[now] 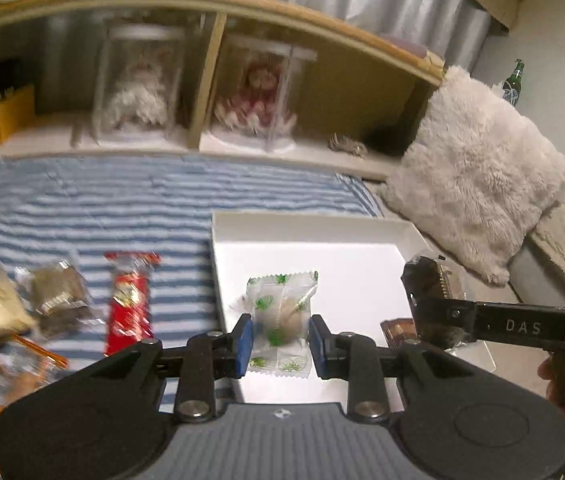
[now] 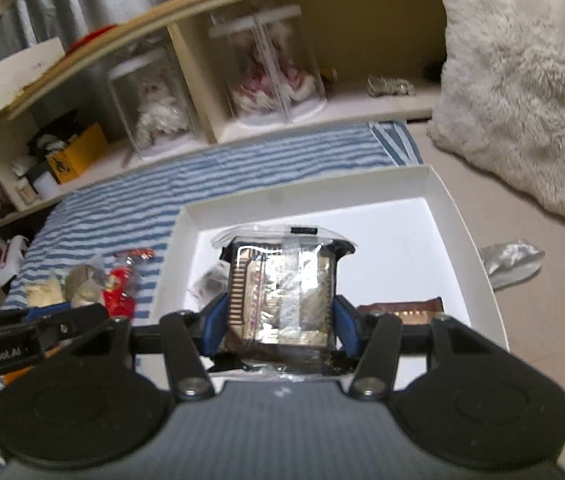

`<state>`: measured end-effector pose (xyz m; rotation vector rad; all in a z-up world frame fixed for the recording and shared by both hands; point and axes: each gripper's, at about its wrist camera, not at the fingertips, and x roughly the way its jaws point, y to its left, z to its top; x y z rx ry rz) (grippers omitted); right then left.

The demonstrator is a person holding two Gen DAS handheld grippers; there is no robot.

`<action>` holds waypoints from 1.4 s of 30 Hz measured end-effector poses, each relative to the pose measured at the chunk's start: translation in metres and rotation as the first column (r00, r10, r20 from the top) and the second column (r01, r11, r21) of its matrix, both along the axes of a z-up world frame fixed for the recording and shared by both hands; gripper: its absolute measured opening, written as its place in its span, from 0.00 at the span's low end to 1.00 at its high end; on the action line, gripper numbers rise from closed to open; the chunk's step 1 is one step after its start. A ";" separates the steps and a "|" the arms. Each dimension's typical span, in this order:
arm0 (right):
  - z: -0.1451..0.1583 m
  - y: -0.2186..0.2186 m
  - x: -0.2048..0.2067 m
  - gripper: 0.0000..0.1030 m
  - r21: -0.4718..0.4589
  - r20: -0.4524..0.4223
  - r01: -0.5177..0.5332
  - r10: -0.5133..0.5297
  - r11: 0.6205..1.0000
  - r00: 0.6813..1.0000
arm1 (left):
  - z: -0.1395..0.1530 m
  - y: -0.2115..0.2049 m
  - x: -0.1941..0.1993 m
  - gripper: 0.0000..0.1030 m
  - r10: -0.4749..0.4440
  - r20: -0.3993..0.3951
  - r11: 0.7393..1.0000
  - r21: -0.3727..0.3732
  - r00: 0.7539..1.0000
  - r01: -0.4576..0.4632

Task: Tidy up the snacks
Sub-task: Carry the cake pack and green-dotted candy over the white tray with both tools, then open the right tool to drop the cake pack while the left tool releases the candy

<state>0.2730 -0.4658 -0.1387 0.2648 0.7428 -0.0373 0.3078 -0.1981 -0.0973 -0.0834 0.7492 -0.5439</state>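
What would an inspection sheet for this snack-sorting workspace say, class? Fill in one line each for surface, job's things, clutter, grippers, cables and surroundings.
Surface: blue-and-white striped cloth on a beige floor.
Job's things: white tray at the cloth's right edge, a brown bar lying in it; red packet and several loose snacks on the cloth to the tray's left.
Clutter: crumpled clear wrapper on the floor right of the tray.
Grippers: left gripper over the tray, its fingers at the sides of a green-leaf candy; right gripper shut on a foil-wrapped snack above the tray.
Cables: nothing seen.
Surroundings: wooden shelf with two clear doll cases, fluffy cushion, green bottle.
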 end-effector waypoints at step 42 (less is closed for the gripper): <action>-0.050 -0.002 0.057 0.81 0.015 -0.117 0.046 -0.044 0.999 0.992 | -0.057 -0.030 0.045 0.67 -0.072 -0.088 0.996 0.048 0.994 0.076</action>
